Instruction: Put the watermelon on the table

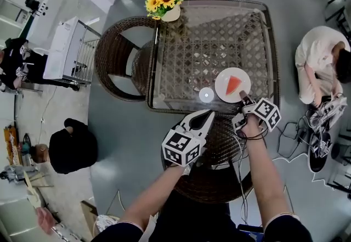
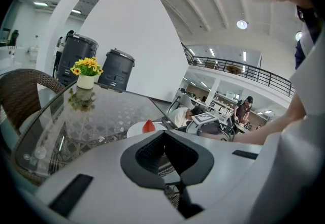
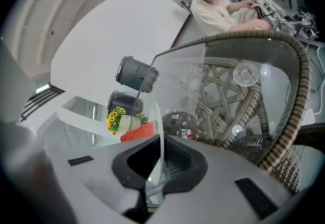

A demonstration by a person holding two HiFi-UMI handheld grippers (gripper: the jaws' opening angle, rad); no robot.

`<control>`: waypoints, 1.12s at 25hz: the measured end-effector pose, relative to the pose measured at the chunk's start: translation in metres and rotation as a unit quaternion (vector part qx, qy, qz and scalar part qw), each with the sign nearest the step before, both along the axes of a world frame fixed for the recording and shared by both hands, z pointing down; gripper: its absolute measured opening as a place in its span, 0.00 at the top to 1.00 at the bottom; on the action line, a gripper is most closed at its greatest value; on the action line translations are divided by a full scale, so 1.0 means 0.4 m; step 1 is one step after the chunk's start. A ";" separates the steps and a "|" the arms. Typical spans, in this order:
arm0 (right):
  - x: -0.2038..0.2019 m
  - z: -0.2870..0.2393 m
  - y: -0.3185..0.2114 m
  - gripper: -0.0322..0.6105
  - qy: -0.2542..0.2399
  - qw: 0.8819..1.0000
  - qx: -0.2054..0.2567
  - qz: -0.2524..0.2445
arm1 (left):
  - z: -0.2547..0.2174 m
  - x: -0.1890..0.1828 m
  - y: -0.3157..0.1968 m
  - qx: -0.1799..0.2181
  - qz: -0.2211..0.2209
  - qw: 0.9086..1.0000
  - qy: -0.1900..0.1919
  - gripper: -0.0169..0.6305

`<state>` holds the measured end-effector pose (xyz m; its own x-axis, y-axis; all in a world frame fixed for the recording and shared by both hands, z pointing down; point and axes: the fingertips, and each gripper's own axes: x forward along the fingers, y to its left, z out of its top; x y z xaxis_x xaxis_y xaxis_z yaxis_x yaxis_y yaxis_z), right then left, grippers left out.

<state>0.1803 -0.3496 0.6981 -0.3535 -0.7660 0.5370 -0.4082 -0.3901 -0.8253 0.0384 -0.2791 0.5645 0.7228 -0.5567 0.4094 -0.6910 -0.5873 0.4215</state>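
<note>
A red watermelon slice lies on a white plate over the front right part of the glass table top. My right gripper is shut on the plate's near rim. In the right gripper view the plate runs edge-on between the jaws, with the slice beside it. My left gripper hangs at the table's front edge, shut and holding nothing. From the left gripper view, the slice shows just beyond the jaws.
A vase of sunflowers stands at the table's far left corner. A small round disc lies left of the plate. A wicker chair sits left of the table. A person is seated at the right among cables.
</note>
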 end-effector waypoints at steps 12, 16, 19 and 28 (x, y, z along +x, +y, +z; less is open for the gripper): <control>0.012 0.008 -0.022 0.93 0.059 0.998 -0.023 -0.022 | -0.005 0.014 -0.001 -0.003 0.004 1.000 -0.004 0.97; 0.018 0.016 -0.020 0.93 0.073 0.996 -0.032 -0.031 | -0.009 0.015 0.004 -0.001 0.002 1.000 -0.004 0.97; 0.021 0.018 -0.024 0.92 0.095 0.994 -0.035 -0.041 | -0.011 0.013 0.007 0.000 0.000 1.000 -0.004 0.97; 0.031 0.030 -0.030 0.87 0.147 0.985 -0.057 -0.072 | -0.026 -0.002 0.003 0.000 -0.008 1.000 -0.004 0.97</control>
<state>0.1926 -0.3616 0.7102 -0.2703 -0.6484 0.7117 -0.6809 -0.3939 -0.6174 0.0375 -0.2779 0.5539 0.7106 -0.5685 0.4146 -0.7036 -0.5756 0.4167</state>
